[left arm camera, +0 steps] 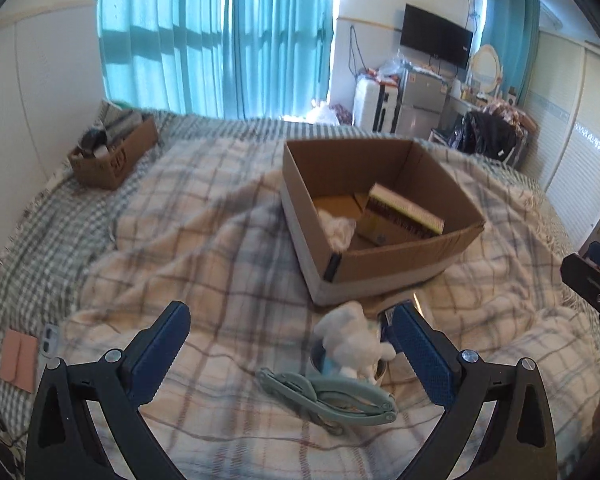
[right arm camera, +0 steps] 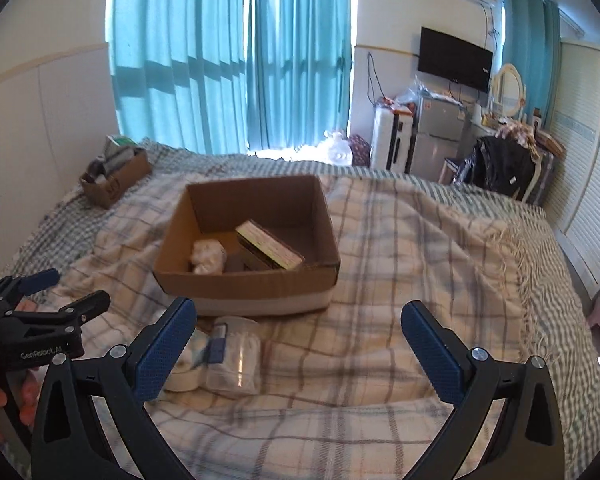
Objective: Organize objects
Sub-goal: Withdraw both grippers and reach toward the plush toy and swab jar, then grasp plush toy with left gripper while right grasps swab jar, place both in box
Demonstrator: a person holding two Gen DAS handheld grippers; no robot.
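Both grippers, left (left arm camera: 288, 344) and right (right arm camera: 298, 342), hover with jaws released over the bed (right arm camera: 420, 240), near the cardboard box (right arm camera: 244, 284), plush toy (left arm camera: 354, 340) and scissors (left arm camera: 328, 396).

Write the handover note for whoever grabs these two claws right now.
Left claw: open, empty, over the blanket near the plush toy and pale green tool.
Right claw: open, empty.
Done: book and a white crumpled item lie in the cardboard box.
Left: plush toy, green tool, clear container and the white item beside it lie in front of the box, likely next to go in.
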